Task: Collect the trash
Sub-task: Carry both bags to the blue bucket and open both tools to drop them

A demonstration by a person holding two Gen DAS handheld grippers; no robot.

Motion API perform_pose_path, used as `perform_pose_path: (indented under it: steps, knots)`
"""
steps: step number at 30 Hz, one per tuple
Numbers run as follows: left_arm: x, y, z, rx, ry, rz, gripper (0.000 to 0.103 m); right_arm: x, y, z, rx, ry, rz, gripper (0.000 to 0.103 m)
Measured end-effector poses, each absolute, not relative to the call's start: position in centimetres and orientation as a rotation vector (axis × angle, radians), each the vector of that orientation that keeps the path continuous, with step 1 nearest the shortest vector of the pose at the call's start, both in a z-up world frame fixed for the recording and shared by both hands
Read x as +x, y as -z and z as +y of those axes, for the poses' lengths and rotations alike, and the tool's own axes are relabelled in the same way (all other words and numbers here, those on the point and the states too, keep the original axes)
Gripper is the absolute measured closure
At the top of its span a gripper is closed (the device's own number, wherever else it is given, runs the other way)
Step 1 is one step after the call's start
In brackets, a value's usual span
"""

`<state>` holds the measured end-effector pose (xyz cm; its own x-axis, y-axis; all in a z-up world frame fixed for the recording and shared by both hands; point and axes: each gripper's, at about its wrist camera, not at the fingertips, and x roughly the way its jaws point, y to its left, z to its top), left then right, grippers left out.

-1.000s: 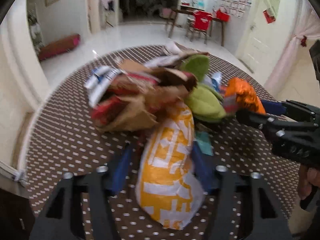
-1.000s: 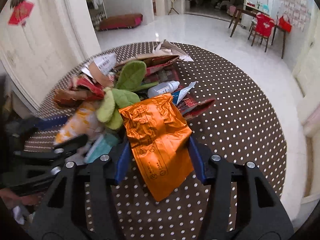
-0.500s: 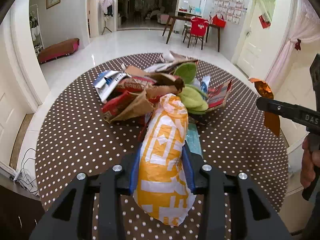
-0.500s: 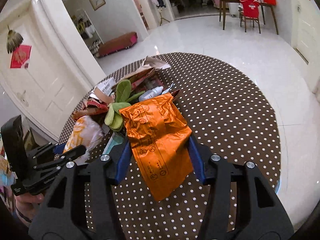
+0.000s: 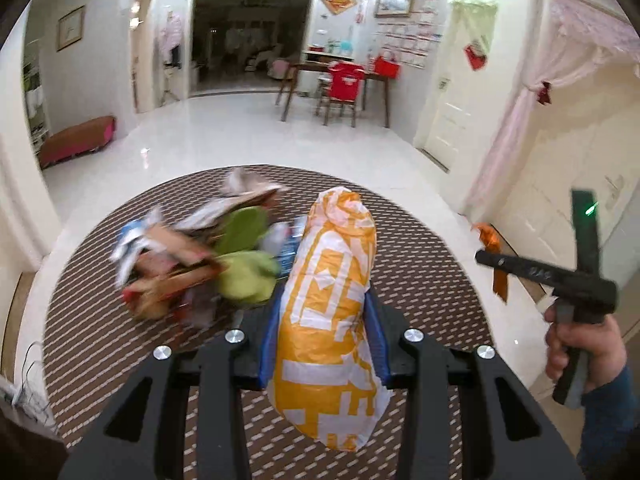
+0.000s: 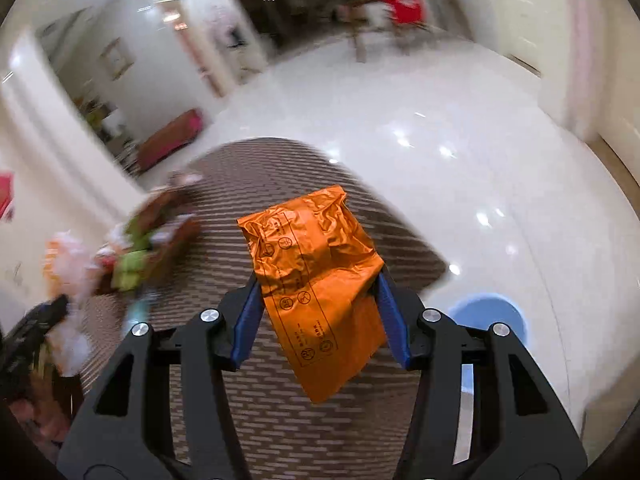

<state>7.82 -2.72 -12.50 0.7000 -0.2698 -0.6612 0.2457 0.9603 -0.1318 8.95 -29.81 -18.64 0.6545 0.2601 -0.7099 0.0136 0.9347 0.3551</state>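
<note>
Trash pile [image 5: 200, 264] lies blurred on the dotted round table [image 5: 420, 264], toward 10 o'clock. Left gripper [image 5: 324, 336] clamps a yellow-and-white bag [image 5: 328, 300], held above the tabletop. Right gripper [image 6: 316, 308] clamps an orange wrapper [image 6: 316, 276]. Blue bin [image 6: 488, 312] sits at 4 o'clock, contents hidden.

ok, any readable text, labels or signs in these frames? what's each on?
None reads cleanly.
orange wrapper in right gripper: round pictograms and small print, too small.
yellow-and-white bag in left gripper: blocky pattern, no legible word.
trash pile: blurred.
</note>
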Motion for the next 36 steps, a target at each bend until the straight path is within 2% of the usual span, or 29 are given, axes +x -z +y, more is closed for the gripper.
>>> perform_pose_path:
  steps: [9,11,13,15,21,31,32,34,35,36]
  knots:
    - [11.6,14.6,-12.4,0.057,0.461,0.807,0.066,9.6,30.4,-41.7,0.534,0.102,1.056,0.050]
    - [12.3,15.2,-14.5,0.073,0.491,0.825,0.066,9.7,32.5,-43.3,0.576,0.133,1.082,0.047]
    - [12.9,15.9,-16.6,0.093,0.529,0.845,0.066,9.7,34.0,-45.0,0.619,0.173,1.095,0.035]
    - [13.2,16.4,-18.9,0.115,0.572,0.861,0.066,9.2,34.7,-46.3,0.657,0.212,1.099,0.027]
    - [15.2,18.9,-25.7,0.172,0.696,0.933,0.066,5.9,32.7,-48.9,0.726,0.278,1.015,0.023]
    - [17.2,23.8,-34.4,0.252,0.821,1.055,0.064,0.4,22.4,-52.9,0.730,0.329,0.748,0.014]
    - [17.8,24.4,-35.3,0.263,0.839,1.070,0.062,0.0,21.3,-52.9,0.721,0.334,0.721,0.014]
    - [18.3,25.2,-36.5,0.299,0.841,1.089,0.049,-0.4,20.1,-52.4,0.709,0.337,0.686,0.010]
    - [18.2,25.0,-36.5,0.305,0.827,1.085,0.030,-0.5,19.8,-52.3,0.705,0.339,0.677,0.010]
    - [18.3,24.9,-36.6,0.307,0.810,1.076,0.015,-0.6,19.4,-52.2,0.699,0.343,0.668,0.008]
